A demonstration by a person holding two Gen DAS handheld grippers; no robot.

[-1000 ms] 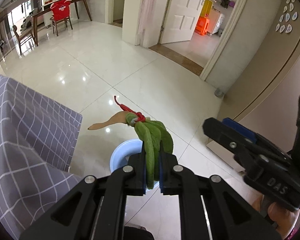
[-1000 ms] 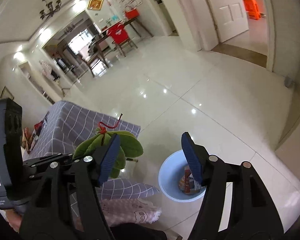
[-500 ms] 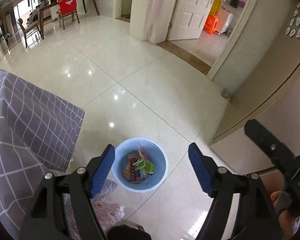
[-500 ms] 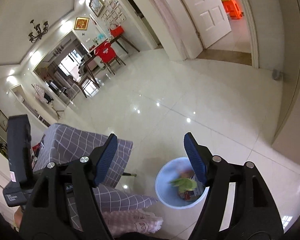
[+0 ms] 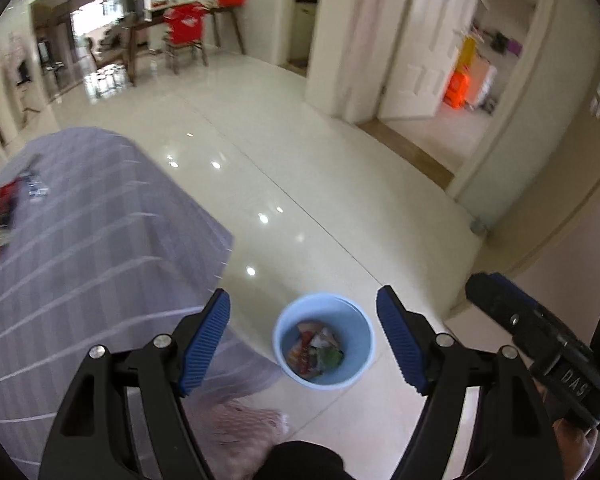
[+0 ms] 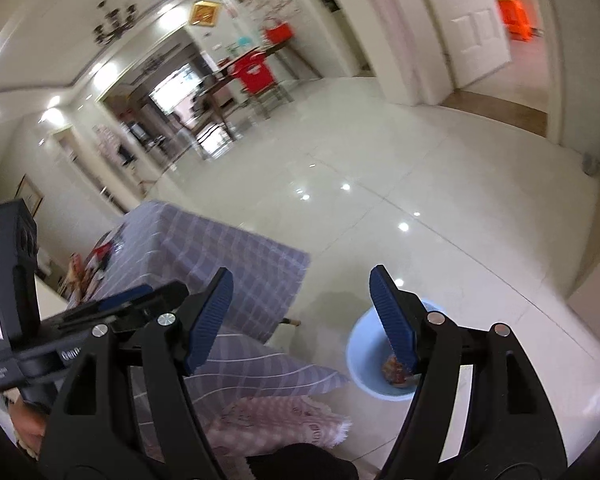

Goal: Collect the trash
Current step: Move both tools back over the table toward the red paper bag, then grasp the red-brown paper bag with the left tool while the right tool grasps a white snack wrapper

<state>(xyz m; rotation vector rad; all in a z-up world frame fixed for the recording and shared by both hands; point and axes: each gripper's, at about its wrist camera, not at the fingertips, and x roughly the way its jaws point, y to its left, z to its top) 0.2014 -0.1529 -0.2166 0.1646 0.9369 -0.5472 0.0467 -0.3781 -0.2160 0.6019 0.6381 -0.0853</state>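
Note:
A light blue trash bin (image 5: 323, 340) stands on the floor beside the table; it holds colourful wrappers and the green leafy trash (image 5: 332, 357). My left gripper (image 5: 303, 338) is open and empty, high above the bin. My right gripper (image 6: 302, 316) is open and empty too; the bin (image 6: 366, 354) shows partly behind its right finger. The right gripper's body (image 5: 540, 344) shows at the right of the left wrist view, and the left gripper (image 6: 100, 312) at the left of the right wrist view. More trash items (image 6: 96, 258) lie on the table's far part.
A table with a grey checked cloth (image 5: 80, 248) fills the left side. A pink cloth (image 6: 284, 420) hangs at its near edge. Glossy white floor tiles (image 5: 300, 168) stretch ahead to open doorways and a dining area with chairs (image 5: 184, 36).
My left gripper opened and dropped the green leafy trash into the blue bin. Both grippers have since swung left, bringing more of the table into view.

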